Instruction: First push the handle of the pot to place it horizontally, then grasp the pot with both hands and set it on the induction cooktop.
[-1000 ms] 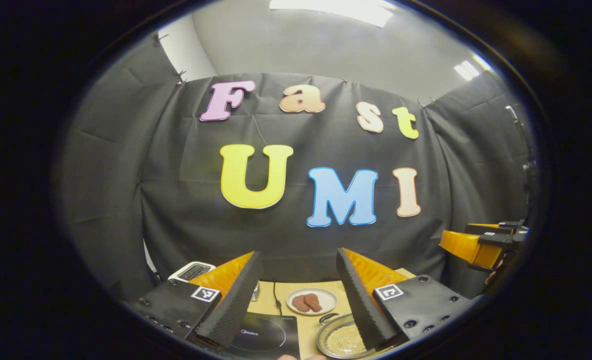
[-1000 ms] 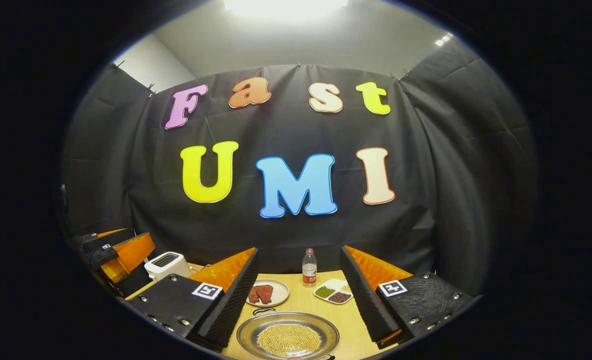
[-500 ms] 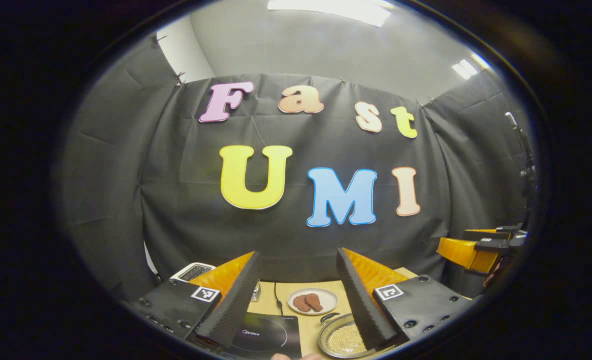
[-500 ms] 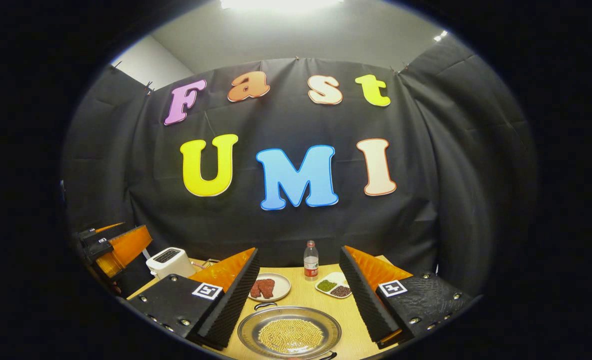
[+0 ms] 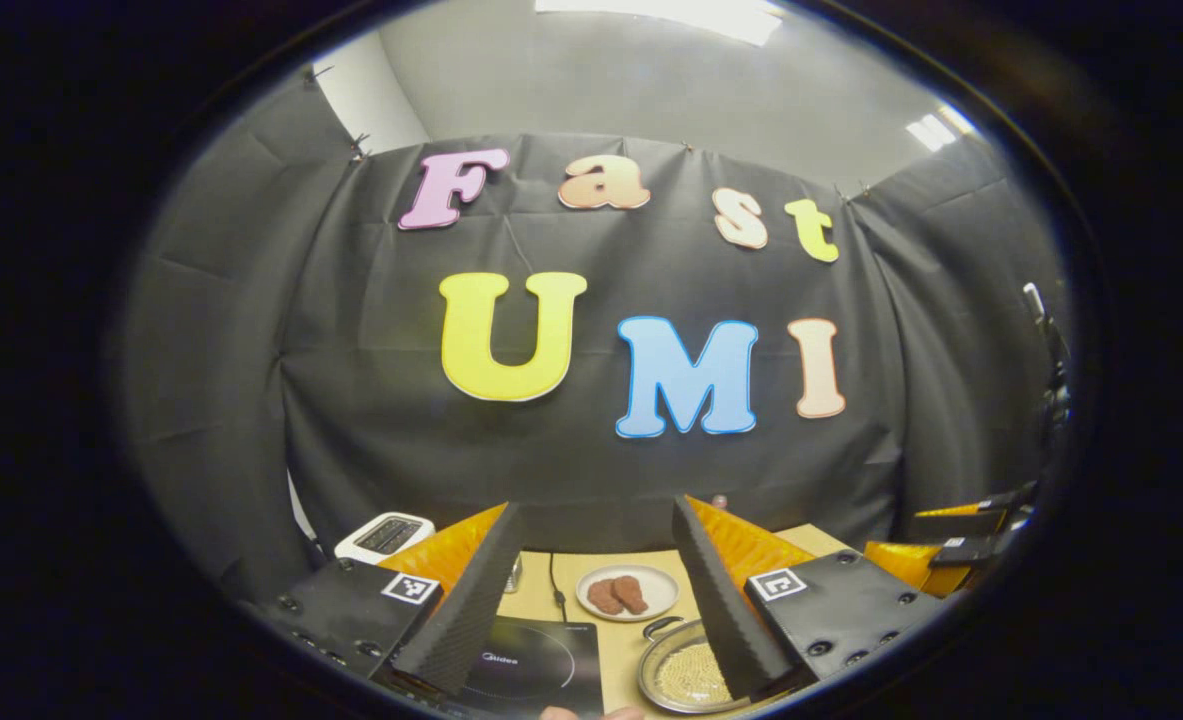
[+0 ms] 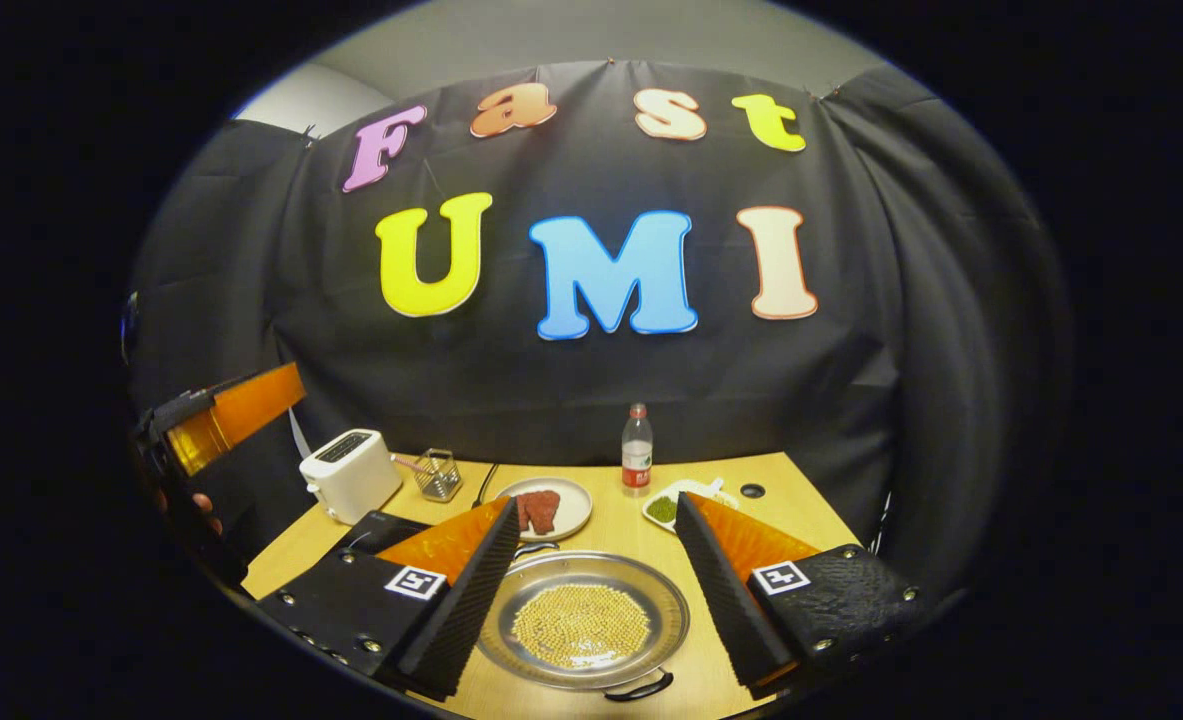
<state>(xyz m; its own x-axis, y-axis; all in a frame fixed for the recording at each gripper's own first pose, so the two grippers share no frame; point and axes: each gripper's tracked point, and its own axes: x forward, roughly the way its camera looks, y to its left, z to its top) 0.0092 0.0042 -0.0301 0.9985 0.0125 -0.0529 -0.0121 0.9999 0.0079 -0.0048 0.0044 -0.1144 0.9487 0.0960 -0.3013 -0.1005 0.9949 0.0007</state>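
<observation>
Below, the shallow steel pot [image 6: 583,620] holds yellow beans; both tools, right [image 6: 591,585] and left [image 5: 591,600], hang released.

It was a staged kitchen booth: black cloth walls [image 6: 251,300] enclosed a light wooden table [image 6: 781,500] bearing a white toaster [image 6: 349,474] and black induction cooktop [image 5: 536,668].
</observation>
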